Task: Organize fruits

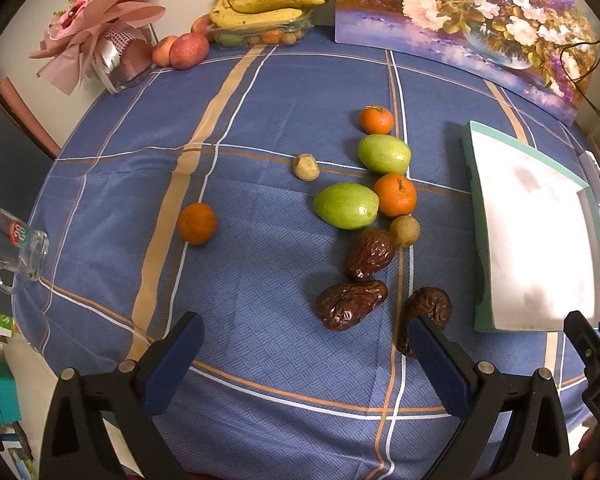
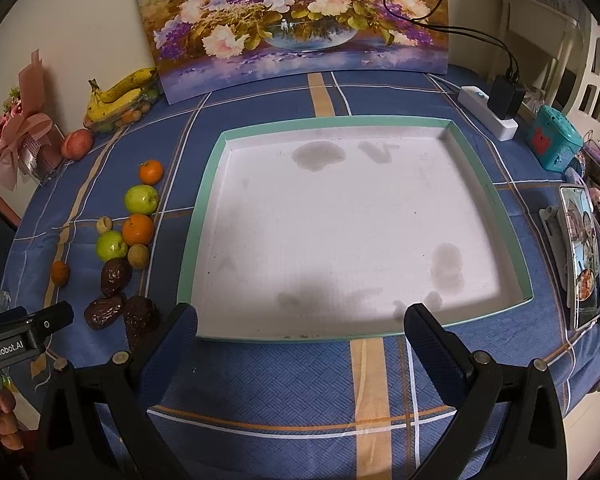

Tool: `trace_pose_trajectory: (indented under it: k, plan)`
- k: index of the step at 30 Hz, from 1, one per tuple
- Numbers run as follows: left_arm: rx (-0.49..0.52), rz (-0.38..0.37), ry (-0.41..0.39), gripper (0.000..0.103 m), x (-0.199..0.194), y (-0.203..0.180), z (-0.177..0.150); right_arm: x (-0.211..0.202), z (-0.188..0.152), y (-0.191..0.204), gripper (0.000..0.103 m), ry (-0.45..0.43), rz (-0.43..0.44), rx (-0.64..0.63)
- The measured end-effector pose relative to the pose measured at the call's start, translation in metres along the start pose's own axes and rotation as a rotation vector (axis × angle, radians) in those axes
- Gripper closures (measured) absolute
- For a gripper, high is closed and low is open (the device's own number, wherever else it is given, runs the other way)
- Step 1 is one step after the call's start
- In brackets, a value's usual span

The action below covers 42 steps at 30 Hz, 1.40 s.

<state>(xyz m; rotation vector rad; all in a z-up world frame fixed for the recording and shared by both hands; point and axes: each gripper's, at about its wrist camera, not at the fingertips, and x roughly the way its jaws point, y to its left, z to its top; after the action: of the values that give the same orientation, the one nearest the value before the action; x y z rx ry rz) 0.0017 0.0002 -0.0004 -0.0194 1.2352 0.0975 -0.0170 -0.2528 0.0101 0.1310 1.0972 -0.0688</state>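
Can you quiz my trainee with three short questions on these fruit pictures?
1. True or false: the tray already holds some fruit.
2. How many oranges lie loose on the cloth? A) two B) three C) five
3. Fill in: both the left tongs and the right tongs are ____.

Key:
1. False. The tray is bare apart from grey stains.
2. B. Two sit in the cluster with the green fruits and dates; one lies apart to the left.
3. Open, and gripping nothing.
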Motion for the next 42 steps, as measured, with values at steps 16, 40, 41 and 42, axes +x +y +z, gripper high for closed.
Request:
trace_pose_trajectory:
  k: [16, 40, 41, 42]
  plan:
    - [0.001, 0.0, 0.0, 0.0, 0.0002, 0.0005, -0.0005, 0.001, 0.0004, -0.0006, 0.0, 0.002, 0.0, 0.0]
    - [0.002, 0.0, 0.002, 0.0, 0.0004, 0.0004, 0.0002, 0.0026, -0.0019, -0.0006, 0.0, 0.004, -0.005, 0.002]
    - [0.001, 0.0, 0.002, 0.0, 0.0003, 0.0003, 0.0001, 0.0026, -0.0011, -0.0006, 0.0, 0.004, -0.004, 0.001]
    - [0.002, 0.0, 0.001, 0.0, 0.0003, 0.0, 0.0001, 0.0027, -0.0019, -0.0006, 0.0, 0.004, -0.005, 0.001]
